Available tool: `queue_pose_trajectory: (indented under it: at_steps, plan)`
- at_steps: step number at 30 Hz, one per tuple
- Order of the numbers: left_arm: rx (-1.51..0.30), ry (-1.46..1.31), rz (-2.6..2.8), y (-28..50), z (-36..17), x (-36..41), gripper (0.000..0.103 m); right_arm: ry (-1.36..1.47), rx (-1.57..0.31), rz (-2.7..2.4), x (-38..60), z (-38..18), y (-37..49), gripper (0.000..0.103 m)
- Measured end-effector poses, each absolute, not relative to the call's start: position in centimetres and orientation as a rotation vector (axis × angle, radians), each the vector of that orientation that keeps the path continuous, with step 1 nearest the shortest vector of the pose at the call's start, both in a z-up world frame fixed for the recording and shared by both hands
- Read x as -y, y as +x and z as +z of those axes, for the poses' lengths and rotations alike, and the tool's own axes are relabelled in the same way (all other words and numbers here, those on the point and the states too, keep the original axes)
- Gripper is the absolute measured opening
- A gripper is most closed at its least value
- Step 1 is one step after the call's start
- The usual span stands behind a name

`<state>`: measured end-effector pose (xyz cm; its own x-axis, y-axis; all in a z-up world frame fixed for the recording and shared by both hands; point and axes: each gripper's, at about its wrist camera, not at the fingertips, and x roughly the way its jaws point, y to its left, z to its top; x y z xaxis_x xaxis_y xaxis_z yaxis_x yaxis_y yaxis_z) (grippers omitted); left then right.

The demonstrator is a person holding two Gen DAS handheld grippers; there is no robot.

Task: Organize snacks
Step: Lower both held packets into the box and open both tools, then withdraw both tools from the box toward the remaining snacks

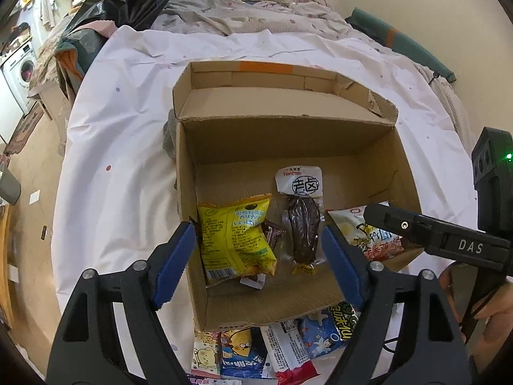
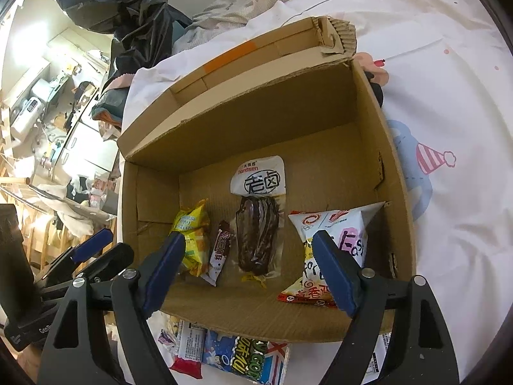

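While both grippers hang over it, the cardboard box (image 2: 372, 134) sits open on the bed, flaps up. Four packs lie on its floor: a yellow snack bag (image 1: 235, 239) at the left wall, a small brown bar wrapper (image 2: 219, 253) beside it, a vacuum-packed dark meat snack (image 2: 258, 224) with a white header in the middle, and a white-and-red chip bag (image 2: 330, 253) leaning into the right corner.

My left gripper (image 1: 259, 263) is spread wide with nothing between its blue pads, above the yellow bag. My right gripper (image 2: 248, 274) is likewise spread and holds nothing; its right pad looks to overlap the chip bag, though I cannot tell if it touches.

More loose snack packs (image 1: 282, 346) lie on the sheet just outside the box's near wall.

Surface: white sheet (image 1: 128, 134) with small dots and a cartoon print. Patterned quilt (image 1: 256, 16) behind; black plastic bag (image 2: 128, 9) far left. Washing machine (image 1: 19, 70) beyond the bed.
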<state>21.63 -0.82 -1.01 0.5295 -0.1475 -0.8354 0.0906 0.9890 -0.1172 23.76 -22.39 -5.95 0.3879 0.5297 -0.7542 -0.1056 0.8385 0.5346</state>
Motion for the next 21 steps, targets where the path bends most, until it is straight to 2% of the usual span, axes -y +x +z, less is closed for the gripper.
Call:
queue_pose_trajectory:
  at_steps: [21]
  plan:
    - [-0.98,-0.103,-0.062,16.1,0.2,-2.7,0.079,0.469,-1.064,0.396,24.7,-3.4,18.5,0.084]
